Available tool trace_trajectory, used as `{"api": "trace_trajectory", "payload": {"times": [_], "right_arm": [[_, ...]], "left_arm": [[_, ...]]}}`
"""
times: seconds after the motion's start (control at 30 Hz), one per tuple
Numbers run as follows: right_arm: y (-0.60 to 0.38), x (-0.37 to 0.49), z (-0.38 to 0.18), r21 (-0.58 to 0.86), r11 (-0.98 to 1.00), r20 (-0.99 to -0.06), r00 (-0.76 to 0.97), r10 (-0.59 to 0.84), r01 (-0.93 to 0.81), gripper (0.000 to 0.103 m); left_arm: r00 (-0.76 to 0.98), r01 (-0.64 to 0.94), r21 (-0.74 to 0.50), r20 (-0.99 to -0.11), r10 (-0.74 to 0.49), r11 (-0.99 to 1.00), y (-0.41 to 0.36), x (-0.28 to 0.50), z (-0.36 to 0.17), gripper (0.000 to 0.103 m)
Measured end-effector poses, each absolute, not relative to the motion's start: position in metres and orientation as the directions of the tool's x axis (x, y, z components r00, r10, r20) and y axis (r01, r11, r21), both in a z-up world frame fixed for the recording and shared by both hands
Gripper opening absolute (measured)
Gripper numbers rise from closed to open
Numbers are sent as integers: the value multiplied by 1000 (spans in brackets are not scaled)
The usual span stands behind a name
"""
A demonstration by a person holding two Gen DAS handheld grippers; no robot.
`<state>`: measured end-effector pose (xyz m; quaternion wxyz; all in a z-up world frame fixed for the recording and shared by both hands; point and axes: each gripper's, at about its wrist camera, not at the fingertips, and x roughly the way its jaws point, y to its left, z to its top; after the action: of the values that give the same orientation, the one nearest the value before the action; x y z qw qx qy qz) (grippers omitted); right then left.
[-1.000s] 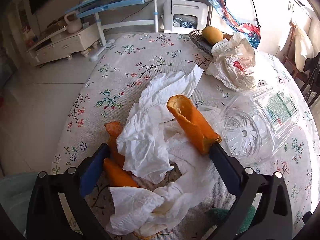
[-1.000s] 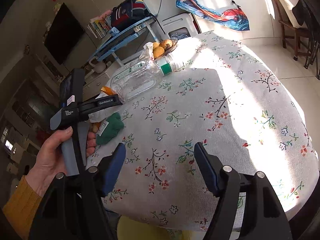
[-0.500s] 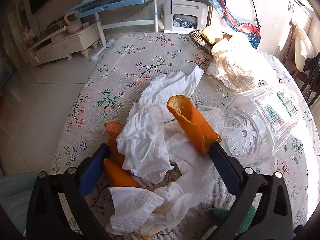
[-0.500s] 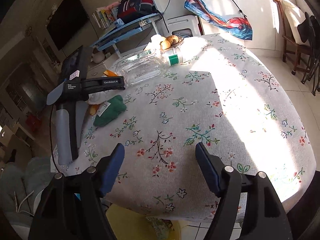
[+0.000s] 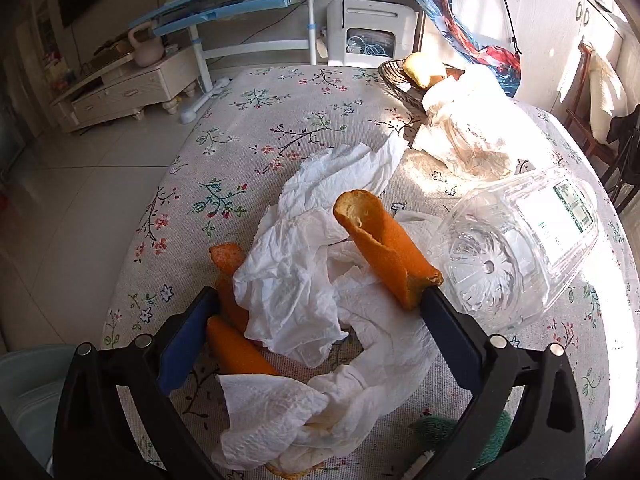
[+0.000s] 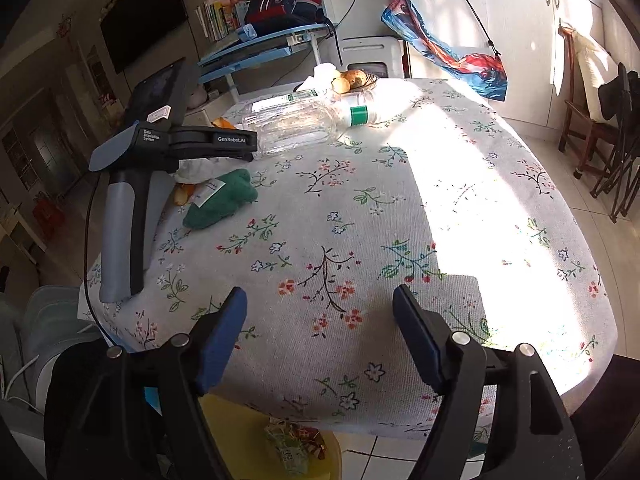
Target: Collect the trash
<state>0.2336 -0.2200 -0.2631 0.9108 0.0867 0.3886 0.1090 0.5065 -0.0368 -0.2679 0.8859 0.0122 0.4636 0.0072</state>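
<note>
While right gripper opens (empty), left gripper spread around tissue; peel slants up-left.

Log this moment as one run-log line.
left gripper: open around tissue pile and orange peel | right gripper: opening, empty, over tablecloth | clear bottle: lying flat

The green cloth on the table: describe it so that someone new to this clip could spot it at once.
Start at the floral tablecloth and go to its edge beside the left gripper. There, nearer the camera than the clear plastic bottle, lies the green cloth. It is the only dark green, knitted-looking lump there, with a white tag.
</note>
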Motion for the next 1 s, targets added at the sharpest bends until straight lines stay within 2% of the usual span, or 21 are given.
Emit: {"api": "trace_trajectory", "payload": {"times": [0.3, 1.0], "right_arm": [[-216, 231, -264, 224, 964, -682, 683, 261, -145, 76], [-224, 231, -265, 293, 943, -655, 685, 319, -159, 78]], "left_arm": [[571, -2, 28, -821, 24, 1000, -37, 506, -268, 97], [573, -4, 28, -819, 25, 1000, -37, 506, -269, 97]]}}
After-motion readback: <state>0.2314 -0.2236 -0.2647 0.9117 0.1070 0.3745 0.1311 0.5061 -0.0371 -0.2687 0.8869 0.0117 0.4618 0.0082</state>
